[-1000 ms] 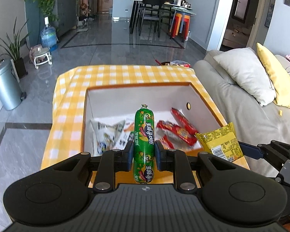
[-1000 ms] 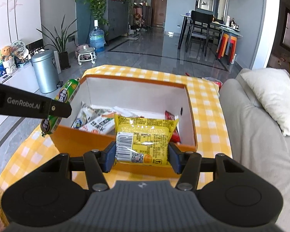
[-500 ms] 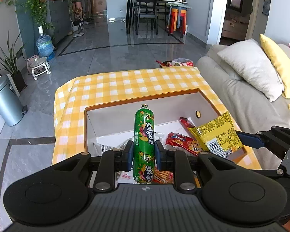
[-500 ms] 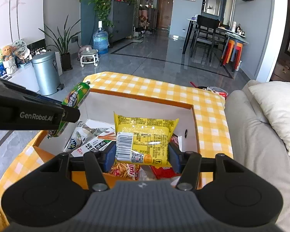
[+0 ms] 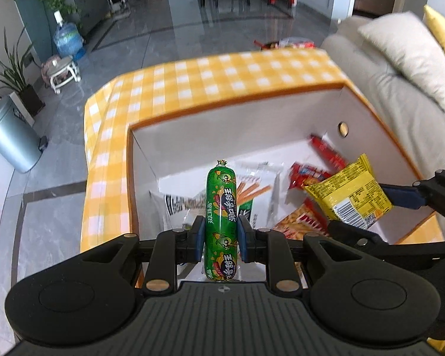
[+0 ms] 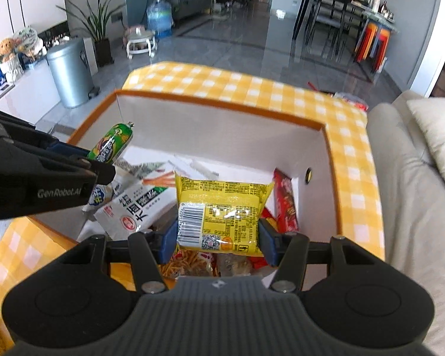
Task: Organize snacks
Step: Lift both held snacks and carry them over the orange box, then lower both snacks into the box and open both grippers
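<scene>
Snack packets lie heaped in the open orange-rimmed box with white inner walls [image 5: 252,124], which sits on the bench under a yellow-and-white checked cloth [image 5: 192,80]. Above its near left part, the left claw [image 5: 221,238] pinches a green plastic-wrapped sausage stick [image 5: 221,207] upright. To the right, the right claw [image 6: 216,238] grips a flat yellow snack packet with a barcode [image 6: 222,210] by its side edges over the heap. A grey sofa [image 6: 415,207] stands just right of the bench.

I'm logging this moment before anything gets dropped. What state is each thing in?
Left gripper: shut on the green sausage, held over the box.
Right gripper: shut on the yellow packet, over the box.
Box: open-topped, snacks lying loose inside.
White packet: lying in the box.
</scene>
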Available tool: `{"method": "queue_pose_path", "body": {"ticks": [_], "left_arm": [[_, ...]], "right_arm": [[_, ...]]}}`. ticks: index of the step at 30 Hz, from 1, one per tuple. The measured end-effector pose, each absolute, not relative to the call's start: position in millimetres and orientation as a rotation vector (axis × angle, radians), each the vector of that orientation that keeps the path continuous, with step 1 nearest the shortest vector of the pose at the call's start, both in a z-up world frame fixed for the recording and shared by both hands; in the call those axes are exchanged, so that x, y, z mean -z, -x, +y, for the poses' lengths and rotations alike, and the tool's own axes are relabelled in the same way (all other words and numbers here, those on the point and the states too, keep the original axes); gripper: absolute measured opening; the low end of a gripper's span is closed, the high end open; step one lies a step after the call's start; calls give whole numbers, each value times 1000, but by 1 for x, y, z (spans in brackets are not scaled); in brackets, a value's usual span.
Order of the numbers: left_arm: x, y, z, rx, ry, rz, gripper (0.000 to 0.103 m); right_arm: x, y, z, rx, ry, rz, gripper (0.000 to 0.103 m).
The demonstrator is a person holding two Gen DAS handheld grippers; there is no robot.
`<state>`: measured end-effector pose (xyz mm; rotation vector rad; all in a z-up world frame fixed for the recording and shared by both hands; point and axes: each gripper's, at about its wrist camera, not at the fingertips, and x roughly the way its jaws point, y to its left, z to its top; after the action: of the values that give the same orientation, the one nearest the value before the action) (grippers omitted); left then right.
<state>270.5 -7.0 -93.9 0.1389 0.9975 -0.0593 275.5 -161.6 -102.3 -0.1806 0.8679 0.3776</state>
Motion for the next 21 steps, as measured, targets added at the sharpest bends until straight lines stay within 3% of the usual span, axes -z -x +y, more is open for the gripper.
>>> {"method": "queue_pose_path", "body": {"ticks": [21], "left_arm": [[128, -288, -3, 47, -154, 1110, 27]], "right_arm": [[137, -307, -156, -368, 136, 1015, 60]]}}
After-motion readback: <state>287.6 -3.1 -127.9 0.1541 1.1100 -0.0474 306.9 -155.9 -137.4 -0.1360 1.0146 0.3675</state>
